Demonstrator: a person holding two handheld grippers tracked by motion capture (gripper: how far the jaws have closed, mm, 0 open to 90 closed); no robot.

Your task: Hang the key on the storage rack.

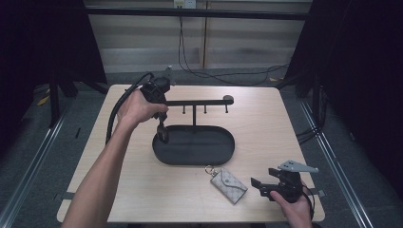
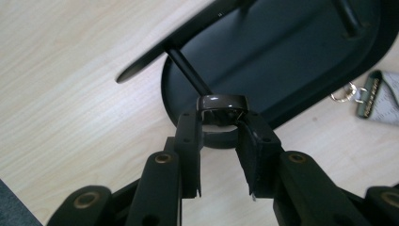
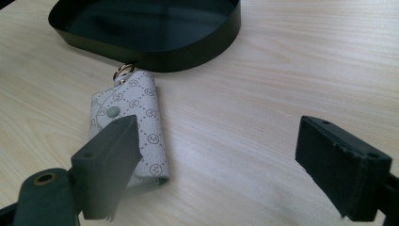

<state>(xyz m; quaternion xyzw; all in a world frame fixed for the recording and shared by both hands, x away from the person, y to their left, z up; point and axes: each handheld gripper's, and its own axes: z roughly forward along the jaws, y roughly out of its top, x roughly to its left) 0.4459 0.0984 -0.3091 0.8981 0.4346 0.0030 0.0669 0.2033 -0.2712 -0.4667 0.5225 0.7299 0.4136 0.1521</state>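
My left gripper [image 1: 163, 129] reaches down over the left end of a black oval tray [image 1: 228, 156], below the left end of the tray's T-shaped hook bar [image 1: 199, 102]. In the left gripper view its jaws [image 2: 221, 120] are shut on a dark brown glossy band [image 2: 221, 101], held above the tray's rim [image 2: 291, 61] and near the bar [image 2: 188, 33]. A grey monogram key pouch [image 1: 229, 184] with a gold ring lies flat in front of the tray. My right gripper [image 1: 261, 186] stands open just right of the pouch [image 3: 136, 122], with bare table between its fingers [image 3: 219, 141].
Small hooks hang along the bar above the tray [image 3: 188, 52]. The pouch [image 2: 381, 96] lies close to the tray's front rim. Light wooden table [image 1: 266, 123] stretches to the right of the tray. Cables run across the floor behind the table.
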